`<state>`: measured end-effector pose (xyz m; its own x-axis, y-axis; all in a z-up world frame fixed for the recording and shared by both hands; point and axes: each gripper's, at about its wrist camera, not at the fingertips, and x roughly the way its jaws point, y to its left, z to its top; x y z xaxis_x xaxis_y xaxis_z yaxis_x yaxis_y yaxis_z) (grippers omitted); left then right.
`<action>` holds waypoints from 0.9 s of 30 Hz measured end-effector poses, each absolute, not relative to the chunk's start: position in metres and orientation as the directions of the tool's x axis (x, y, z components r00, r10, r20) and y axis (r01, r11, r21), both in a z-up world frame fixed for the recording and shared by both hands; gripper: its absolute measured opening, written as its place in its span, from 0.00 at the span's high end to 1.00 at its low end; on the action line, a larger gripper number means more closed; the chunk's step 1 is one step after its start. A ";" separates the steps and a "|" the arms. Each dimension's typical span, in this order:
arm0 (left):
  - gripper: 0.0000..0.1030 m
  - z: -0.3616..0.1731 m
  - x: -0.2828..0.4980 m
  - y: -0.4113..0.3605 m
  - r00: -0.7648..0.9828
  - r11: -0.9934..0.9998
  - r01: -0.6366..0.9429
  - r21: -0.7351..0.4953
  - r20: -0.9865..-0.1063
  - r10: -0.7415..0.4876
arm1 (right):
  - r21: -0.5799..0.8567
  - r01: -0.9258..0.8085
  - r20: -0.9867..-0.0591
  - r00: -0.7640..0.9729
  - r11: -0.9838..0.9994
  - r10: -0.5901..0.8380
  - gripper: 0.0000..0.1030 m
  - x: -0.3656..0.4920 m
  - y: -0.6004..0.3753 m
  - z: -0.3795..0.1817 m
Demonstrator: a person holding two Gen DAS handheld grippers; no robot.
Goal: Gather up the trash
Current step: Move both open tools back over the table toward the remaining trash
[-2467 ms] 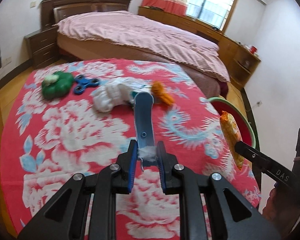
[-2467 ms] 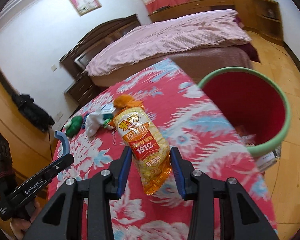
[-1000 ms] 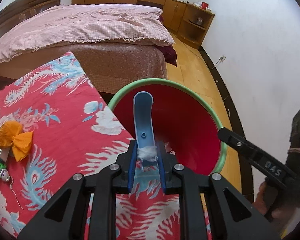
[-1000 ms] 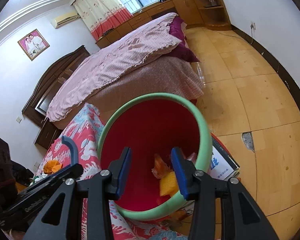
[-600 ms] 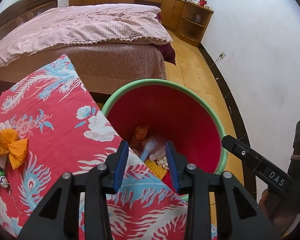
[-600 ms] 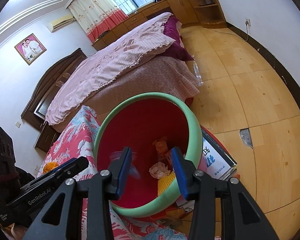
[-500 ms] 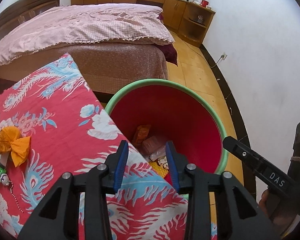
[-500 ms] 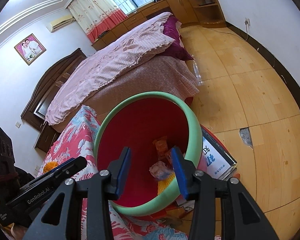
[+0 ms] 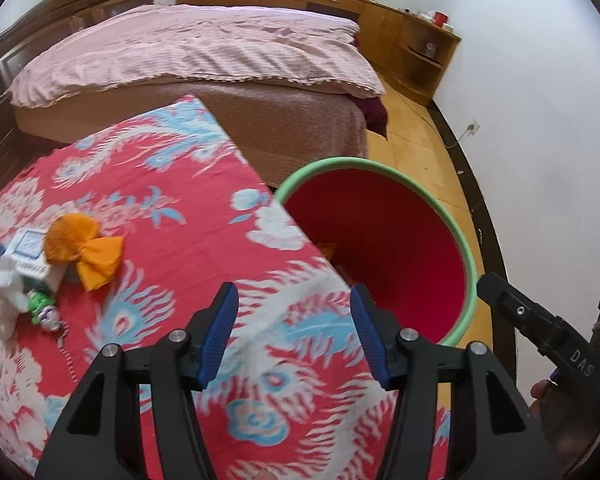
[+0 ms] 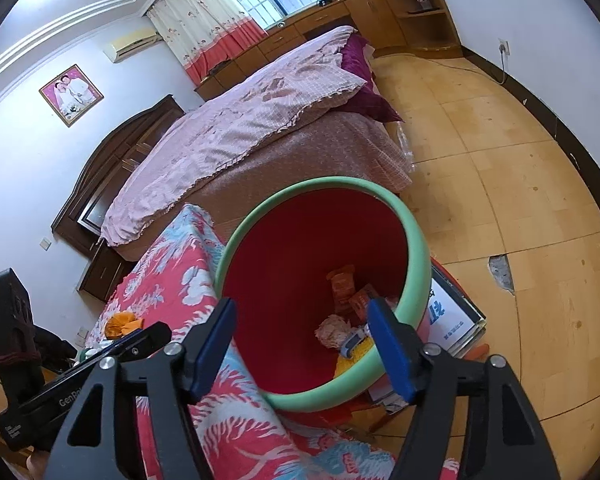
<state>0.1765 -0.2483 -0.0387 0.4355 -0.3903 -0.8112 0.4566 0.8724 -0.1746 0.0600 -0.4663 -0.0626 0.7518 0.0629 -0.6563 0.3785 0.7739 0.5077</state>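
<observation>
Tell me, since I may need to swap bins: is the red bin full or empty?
Neither: the bin holds only a shallow layer. Wrappers and crumpled paper lie at the bottom, and its red wall is bare above them.

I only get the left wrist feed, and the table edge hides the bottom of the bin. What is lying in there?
Observer: The right wrist view looks straight into the red bin. Orange packets, a crumpled tissue, a blue piece and a yellow wrapper lie at the bottom.
Operator: Is the right gripper carrying anything?
Observer: No. The right gripper has its jaws opening with nothing between them, and it points into the bin.
Operator: Anything on the floor by the bin?
Observer: A flat white board with blue print lies on the floor right beside the bin.
</observation>
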 end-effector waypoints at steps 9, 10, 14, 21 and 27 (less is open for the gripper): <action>0.43 -0.028 0.178 -0.201 0.504 0.911 0.381 -0.157 -0.791 -0.347 | 0.502 0.358 -0.661 0.746 0.788 0.082 0.30 0.063 -0.445 -0.055; 0.43 -0.027 0.179 -0.196 0.513 0.915 0.374 -0.152 -0.788 -0.341 | 0.499 0.352 -0.662 0.745 0.792 0.086 0.30 0.065 -0.441 -0.053; 0.43 -0.022 0.186 -0.170 0.537 0.931 0.330 -0.155 -0.781 -0.320 | 0.485 0.326 -0.665 0.740 0.811 0.101 0.30 0.072 -0.426 -0.049; 0.43 -0.015 0.201 -0.113 0.592 0.964 0.219 -0.153 -0.765 -0.256 | 0.439 0.256 -0.669 0.733 0.861 0.123 0.28 0.093 -0.393 -0.035; 0.43 -0.014 0.212 -0.065 0.625 0.982 0.118 -0.147 -0.758 -0.188 | 0.398 0.183 -0.675 0.722 0.899 0.152 0.28 0.117 -0.359 -0.026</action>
<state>0.2118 -0.0646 -0.0142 0.6246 -0.1884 -0.7579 0.1182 0.9821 -0.1467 0.1170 -0.3588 -0.0256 0.7221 0.1517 -0.6749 0.1829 0.8990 0.3979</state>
